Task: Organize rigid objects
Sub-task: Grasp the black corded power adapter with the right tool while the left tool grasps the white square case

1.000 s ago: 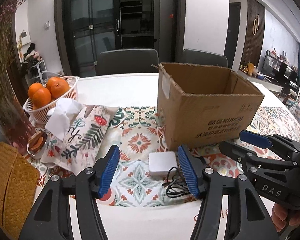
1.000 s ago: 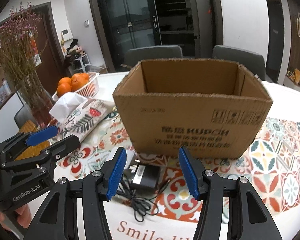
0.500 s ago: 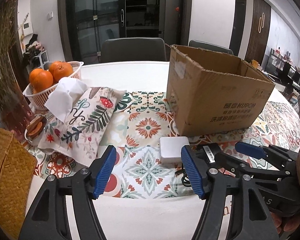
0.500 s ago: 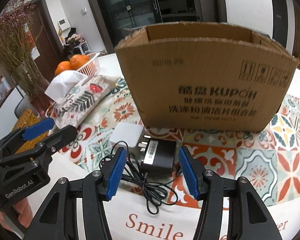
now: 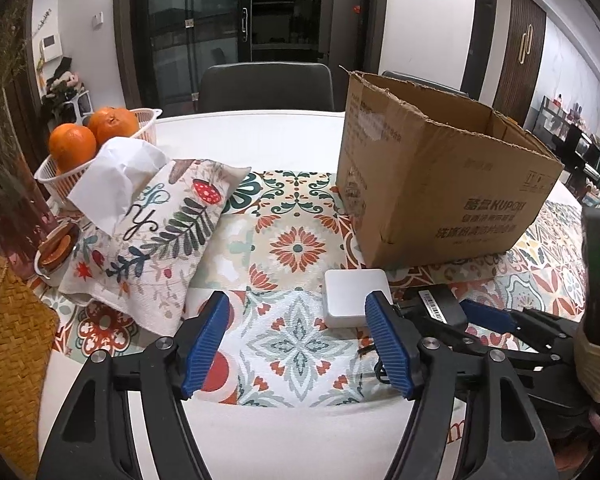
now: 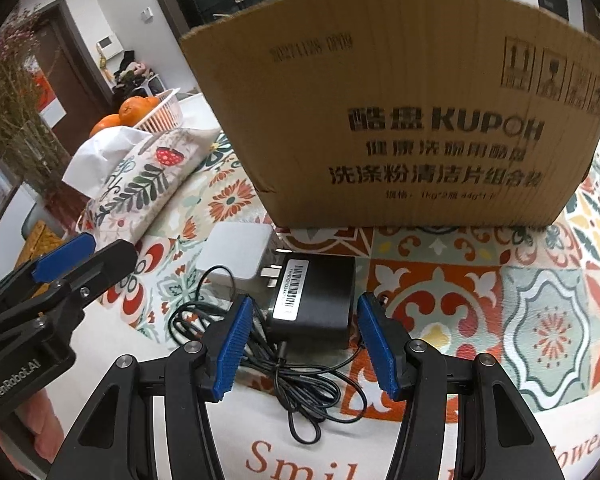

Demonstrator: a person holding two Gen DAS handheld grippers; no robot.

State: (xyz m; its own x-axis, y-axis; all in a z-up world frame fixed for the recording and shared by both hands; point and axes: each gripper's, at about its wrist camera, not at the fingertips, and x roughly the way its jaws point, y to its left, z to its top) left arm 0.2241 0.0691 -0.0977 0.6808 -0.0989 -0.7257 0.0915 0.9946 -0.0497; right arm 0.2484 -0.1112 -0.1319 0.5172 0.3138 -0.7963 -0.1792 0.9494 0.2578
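An open brown cardboard box (image 5: 440, 188) (image 6: 400, 120) stands on the patterned tablecloth. Just in front of it lie a flat white square box (image 5: 356, 296) (image 6: 236, 254) and a black power adapter (image 6: 312, 300) (image 5: 440, 306) with a tangled black cable (image 6: 300, 384). My left gripper (image 5: 298, 304) hovers low over the cloth, its jaws opening with nothing between them; its right fingertip is beside the white box. My right gripper (image 6: 305, 308) is open, and its blue pads (image 6: 232, 344) stand either side of the adapter without touching it.
A floral tissue pouch (image 5: 152, 232) lies at left, with a white basket of oranges (image 5: 96, 140) behind it and a small dish (image 5: 56, 244) beside it. A woven straw piece (image 5: 12, 360) sits at the near left edge. Chairs stand behind the table.
Both grippers have sunk toward the table and closer to the box. The left jaws have spread wider. The adapter now lies between the right pads.
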